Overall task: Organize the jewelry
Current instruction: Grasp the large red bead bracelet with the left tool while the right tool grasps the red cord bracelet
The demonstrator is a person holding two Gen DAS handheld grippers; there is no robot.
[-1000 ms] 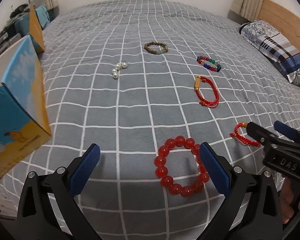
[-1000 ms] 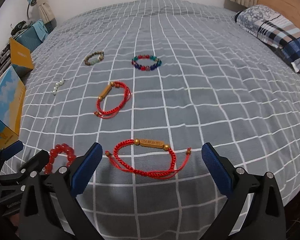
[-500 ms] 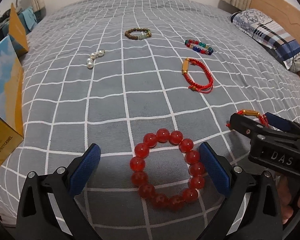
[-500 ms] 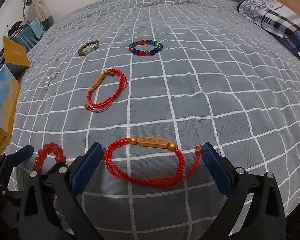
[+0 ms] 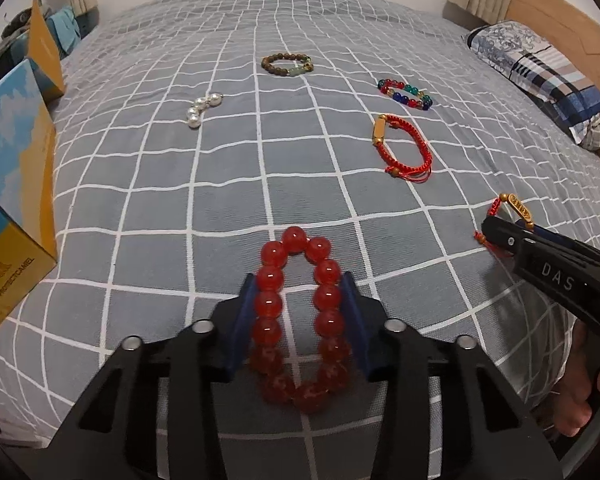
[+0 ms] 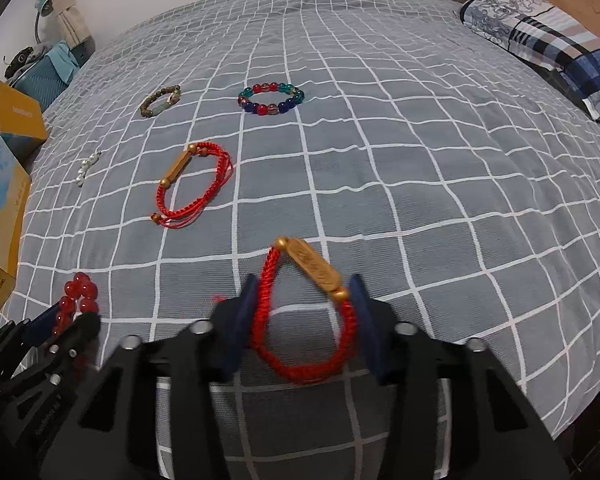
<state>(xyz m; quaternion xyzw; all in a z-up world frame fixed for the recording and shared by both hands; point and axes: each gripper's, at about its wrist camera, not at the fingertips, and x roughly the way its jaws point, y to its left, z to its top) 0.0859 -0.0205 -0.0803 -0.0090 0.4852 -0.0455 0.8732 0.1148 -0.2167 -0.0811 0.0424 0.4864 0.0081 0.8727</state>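
The left claw [image 5: 298,320] is clenched on the red bead bracelet [image 5: 300,320]; its blue pads [image 5: 242,324] press the ring from both sides, so the ring is squeezed into a long oval. The bracelet lies low over the bed [image 5: 160,200], near its front edge; I cannot tell whether it touches the cover.

The right claw [image 6: 306,322] is clenched on a red cord bracelet [image 6: 304,312] with a gold bar. The cord loop sits between the pads, and the gold bar sticks out forward, tilted.

Further on the grey checked cover lie four more pieces, all apart from each other: a second cord bracelet [image 5: 402,148] with a gold bar, a multicolour bead bracelet [image 5: 405,93] behind it, a brown bead bracelet [image 5: 287,65] further back, and a short pearl string [image 5: 202,110] to the left. A blue and yellow box [image 5: 16,184] stands at the left edge of the bed, and a checked pillow [image 5: 540,76] lies far right.
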